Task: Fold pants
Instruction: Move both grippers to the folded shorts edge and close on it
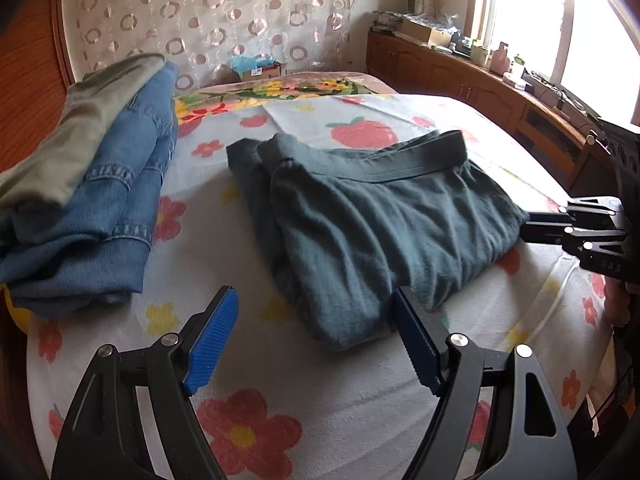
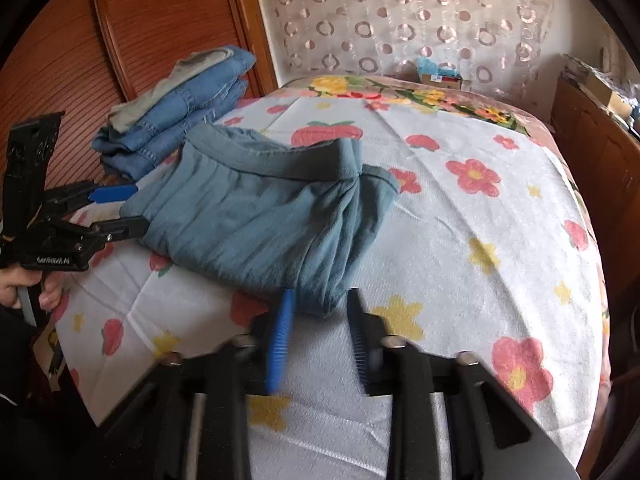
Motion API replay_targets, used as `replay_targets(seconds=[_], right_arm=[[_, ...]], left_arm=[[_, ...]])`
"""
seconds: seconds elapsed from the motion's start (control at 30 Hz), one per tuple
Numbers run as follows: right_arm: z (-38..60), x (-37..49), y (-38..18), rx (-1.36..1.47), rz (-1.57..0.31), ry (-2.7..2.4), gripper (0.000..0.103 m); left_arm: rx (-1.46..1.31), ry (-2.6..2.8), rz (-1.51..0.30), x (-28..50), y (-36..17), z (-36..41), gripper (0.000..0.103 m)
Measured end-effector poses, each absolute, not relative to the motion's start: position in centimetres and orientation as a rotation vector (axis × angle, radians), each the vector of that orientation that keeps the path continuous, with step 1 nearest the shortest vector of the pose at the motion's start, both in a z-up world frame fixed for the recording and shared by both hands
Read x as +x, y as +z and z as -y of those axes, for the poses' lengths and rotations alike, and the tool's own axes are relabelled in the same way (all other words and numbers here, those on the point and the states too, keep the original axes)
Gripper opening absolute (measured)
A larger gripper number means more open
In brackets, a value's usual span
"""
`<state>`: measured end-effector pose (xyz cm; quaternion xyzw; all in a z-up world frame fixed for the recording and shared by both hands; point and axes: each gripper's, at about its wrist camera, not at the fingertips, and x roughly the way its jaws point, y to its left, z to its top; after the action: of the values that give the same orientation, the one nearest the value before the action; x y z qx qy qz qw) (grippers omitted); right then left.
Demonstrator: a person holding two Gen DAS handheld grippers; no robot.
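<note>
Dark teal pants (image 1: 380,220) lie folded in a loose bundle on the flowered bed sheet (image 1: 280,380), waistband on the far side. My left gripper (image 1: 314,292) is open wide at the bundle's near edge, and its right pad (image 1: 416,344) touches the cloth. At the right, my right gripper (image 1: 534,226) is pinched on the pants' corner. In the right wrist view the pants (image 2: 248,216) come down to a corner held between the tips of my right gripper (image 2: 320,296). My left gripper (image 2: 140,206) stands open at their left edge.
A stack of folded blue jeans with a grey-green garment on top (image 1: 100,184) (image 2: 188,104) sits at the bed's far left, against a wooden wardrobe (image 2: 160,20). Low wooden cabinets (image 1: 460,76) run under the window on the right. A hand (image 2: 24,284) holds the left gripper's handle.
</note>
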<state>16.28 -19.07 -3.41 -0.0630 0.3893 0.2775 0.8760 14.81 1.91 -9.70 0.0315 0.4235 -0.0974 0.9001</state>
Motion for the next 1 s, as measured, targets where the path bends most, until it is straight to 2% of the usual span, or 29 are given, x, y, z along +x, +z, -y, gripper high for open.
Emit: replay_targets(seconds=[0.07, 0.53, 0.7, 0.83, 0.87, 1.0], right_arm=[[19.3, 16.1, -3.0, -0.153, -0.792, 0.559, 0.004], [20.1, 15.4, -2.0, -0.132, -0.758, 0.539, 0.003], [19.8, 15.1, -1.5, -0.122, -0.733, 0.542, 0.007], [19.2, 15.3, -1.9, -0.115, -0.732, 0.536, 0.026], [19.2, 15.5, -2.0, -0.109, -0.737, 0.537, 0.030], [18.6, 16.5, -2.7, -0.105, -0.766, 0.525, 0.030]], left_arm=[[0.061, -0.197, -0.878, 14.9, -9.9, -2.1, 0.079], [0.012, -0.207, -0.832, 13.6, -8.9, -2.8, 0.079], [-0.030, -0.217, -0.799, 12.9, -8.0, -3.5, 0.077], [-0.035, -0.216, -0.797, 12.7, -8.0, -3.7, 0.072], [-0.038, -0.219, -0.799, 12.7, -8.1, -3.7, 0.068], [-0.059, -0.246, -0.812, 12.9, -8.5, -3.8, 0.058]])
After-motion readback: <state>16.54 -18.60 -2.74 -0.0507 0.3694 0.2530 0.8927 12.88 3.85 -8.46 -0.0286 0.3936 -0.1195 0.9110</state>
